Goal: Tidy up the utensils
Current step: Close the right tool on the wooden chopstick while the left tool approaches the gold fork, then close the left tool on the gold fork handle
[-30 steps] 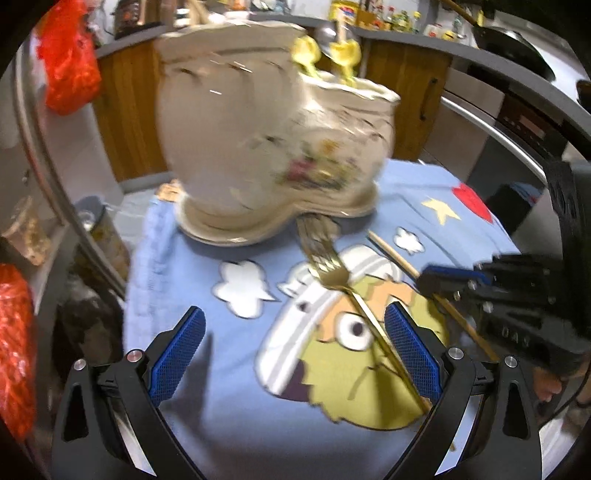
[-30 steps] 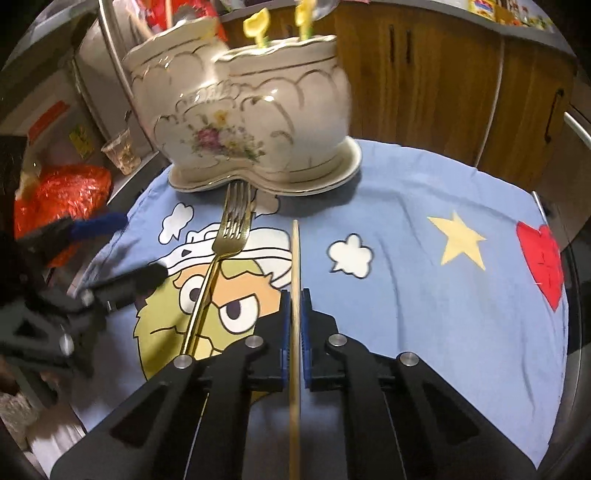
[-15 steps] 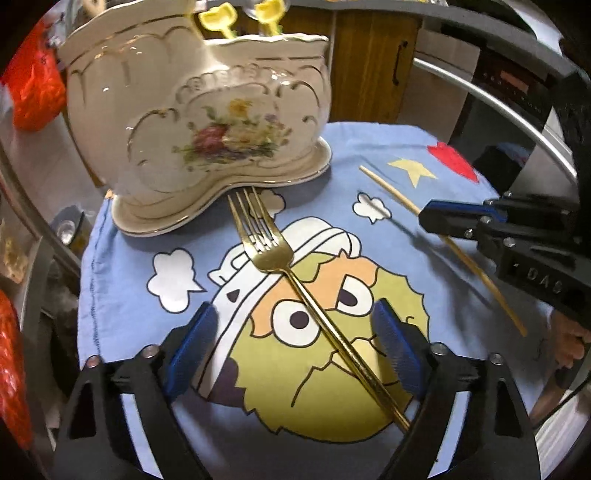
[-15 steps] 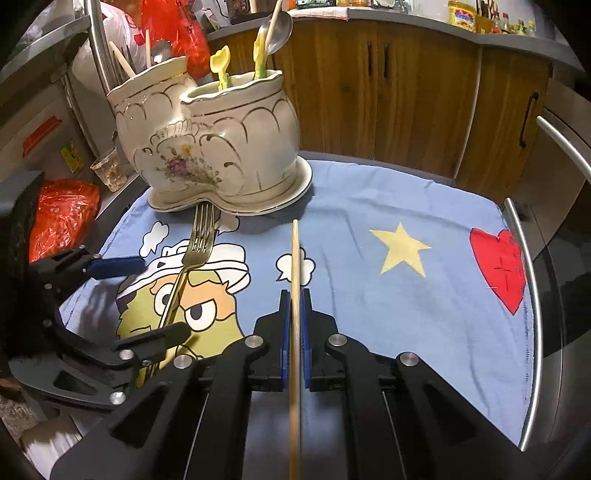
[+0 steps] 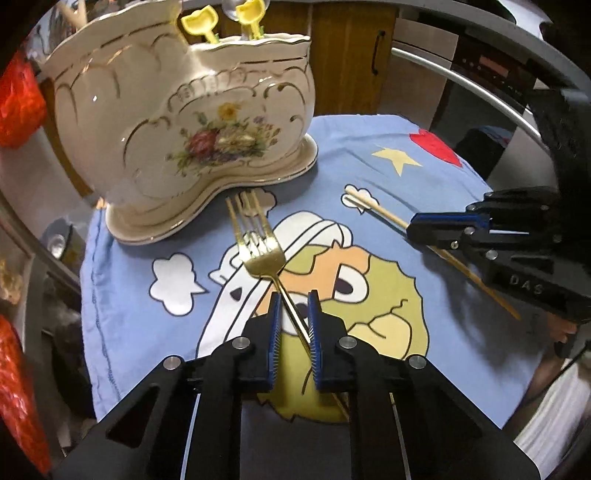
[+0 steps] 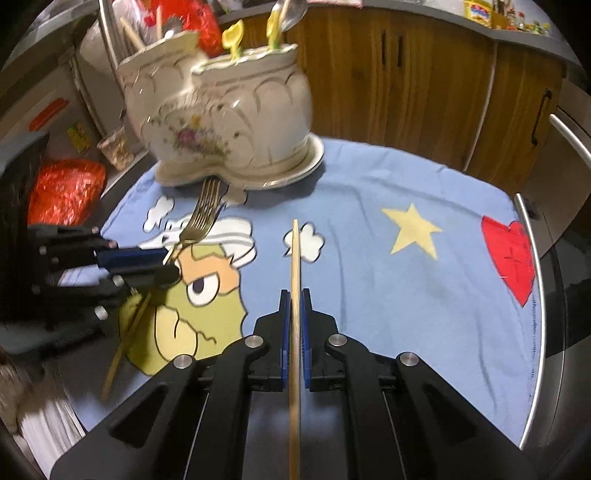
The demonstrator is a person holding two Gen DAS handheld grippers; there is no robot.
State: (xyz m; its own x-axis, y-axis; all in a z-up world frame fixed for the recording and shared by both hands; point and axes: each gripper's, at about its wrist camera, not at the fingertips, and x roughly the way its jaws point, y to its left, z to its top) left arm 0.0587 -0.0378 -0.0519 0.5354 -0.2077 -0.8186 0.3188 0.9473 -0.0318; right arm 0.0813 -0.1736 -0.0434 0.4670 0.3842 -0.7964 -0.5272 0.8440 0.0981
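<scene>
A gold fork (image 5: 258, 254) lies on the blue cartoon cloth (image 5: 129, 332), tines toward the cream floral utensil holder (image 5: 184, 129). My left gripper (image 5: 293, 295) is closing on the fork's handle, which crosses slantwise between the blue pads and touches both. From the right wrist view, the left gripper (image 6: 162, 264) sits low over the fork (image 6: 201, 218). My right gripper (image 6: 294, 295) is shut on a wooden chopstick (image 6: 294, 251), whose tip points toward the holder (image 6: 229, 122). The left wrist view shows the right gripper (image 5: 412, 229) holding that chopstick (image 5: 380, 212) just above the cloth.
Yellow-handled utensils (image 5: 199, 26) and wooden sticks stand in the holder. Red plastic bags (image 6: 62, 192) and a small glass (image 6: 114, 147) sit left of the table. Wooden cabinets (image 6: 406, 74) stand behind. A metal rail (image 6: 532, 295) runs along the right edge.
The left gripper's jaws went from wide open to nearly shut around the fork handle and dropped closer to the cloth. The right gripper kept its grip on the chopstick.
</scene>
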